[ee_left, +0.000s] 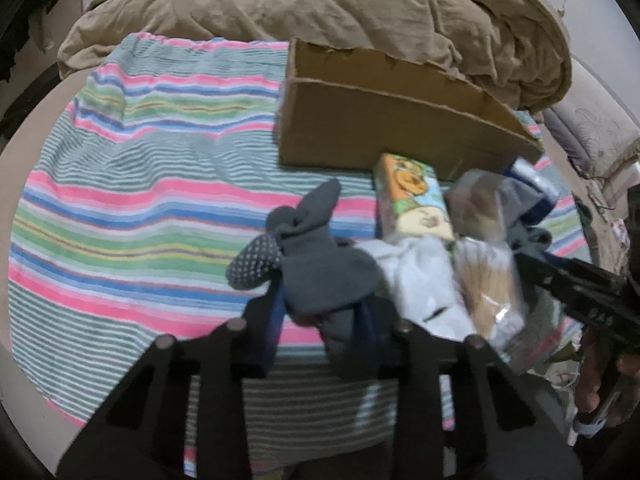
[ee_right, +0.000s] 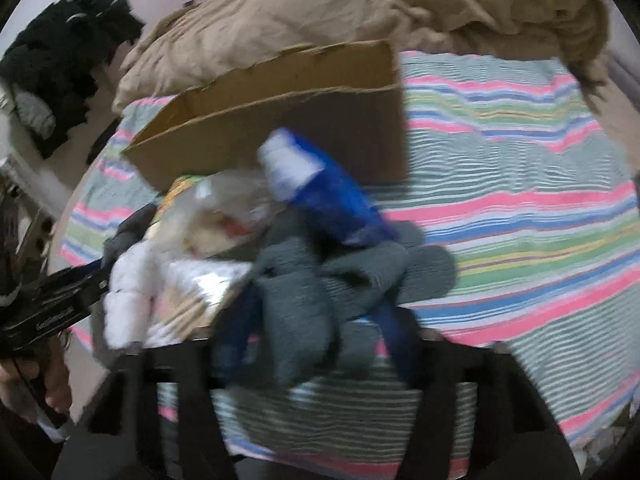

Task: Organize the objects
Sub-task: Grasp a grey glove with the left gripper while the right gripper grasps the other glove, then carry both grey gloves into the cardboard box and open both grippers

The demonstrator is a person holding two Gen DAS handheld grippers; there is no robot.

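My left gripper [ee_left: 320, 312] is shut on a dark grey sock [ee_left: 316, 264] with a dotted sole. My right gripper [ee_right: 316, 312] is shut on a grey sock [ee_right: 320, 280]; this view is blurred. A pile lies before both grippers: a white cloth [ee_left: 420, 280], a clear bag of brown sticks [ee_left: 484, 268], a cartoon-printed box [ee_left: 416, 200] and a blue bottle with a white cap [ee_right: 320, 188]. An open cardboard box [ee_left: 384, 120] stands behind the pile; it also shows in the right wrist view [ee_right: 280, 120]. The right gripper's body shows at the right of the left wrist view [ee_left: 580, 288].
Everything rests on a striped towel [ee_left: 140, 200] over a bed. A crumpled tan blanket [ee_left: 340, 0] lies behind the box. Dark clothes [ee_right: 60, 60] hang at the left in the right wrist view.
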